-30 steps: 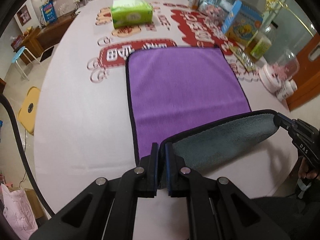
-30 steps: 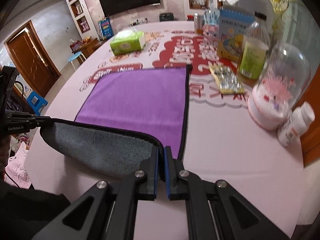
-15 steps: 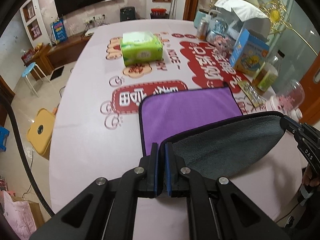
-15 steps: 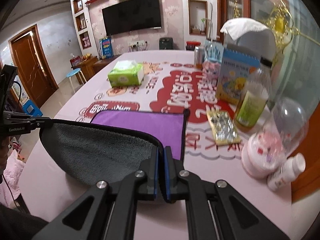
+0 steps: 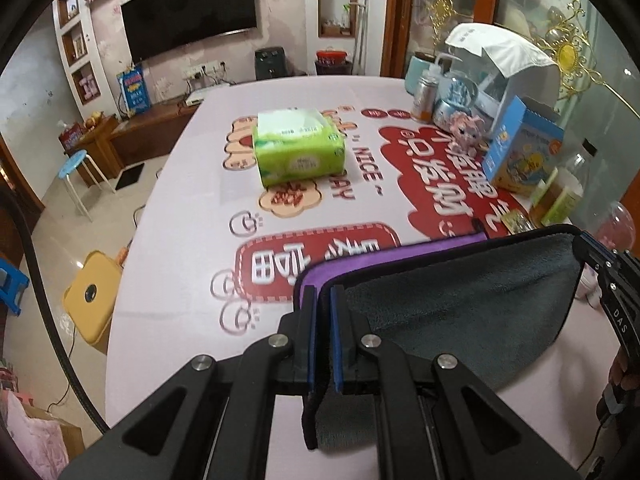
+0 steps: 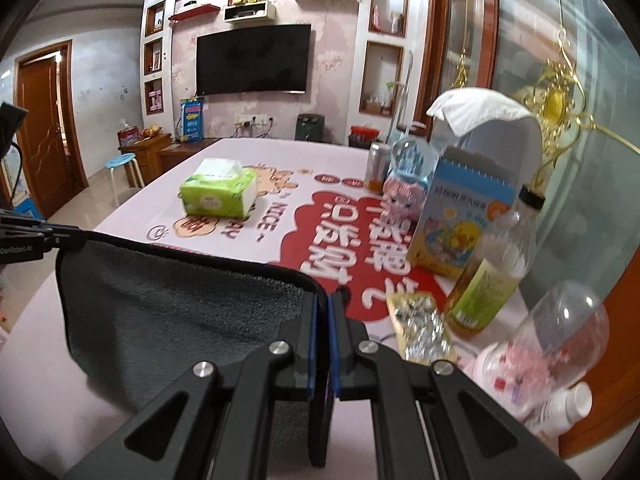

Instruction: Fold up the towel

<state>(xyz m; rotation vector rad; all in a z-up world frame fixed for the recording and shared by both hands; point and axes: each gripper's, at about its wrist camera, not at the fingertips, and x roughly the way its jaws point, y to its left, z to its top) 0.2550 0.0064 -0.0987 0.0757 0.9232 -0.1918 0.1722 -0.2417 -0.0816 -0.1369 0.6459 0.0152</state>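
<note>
My left gripper [image 5: 324, 300] and right gripper [image 6: 325, 306] each pinch a near corner of the towel [image 5: 460, 304], whose far purple edge lies straight ahead on the table [image 5: 192, 216].

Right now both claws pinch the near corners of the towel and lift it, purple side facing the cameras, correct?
Not quite: the grey side of the towel faces the cameras, as both wrist views show. Both claws, left claw and right claw, do pinch its lifted corners.
</note>
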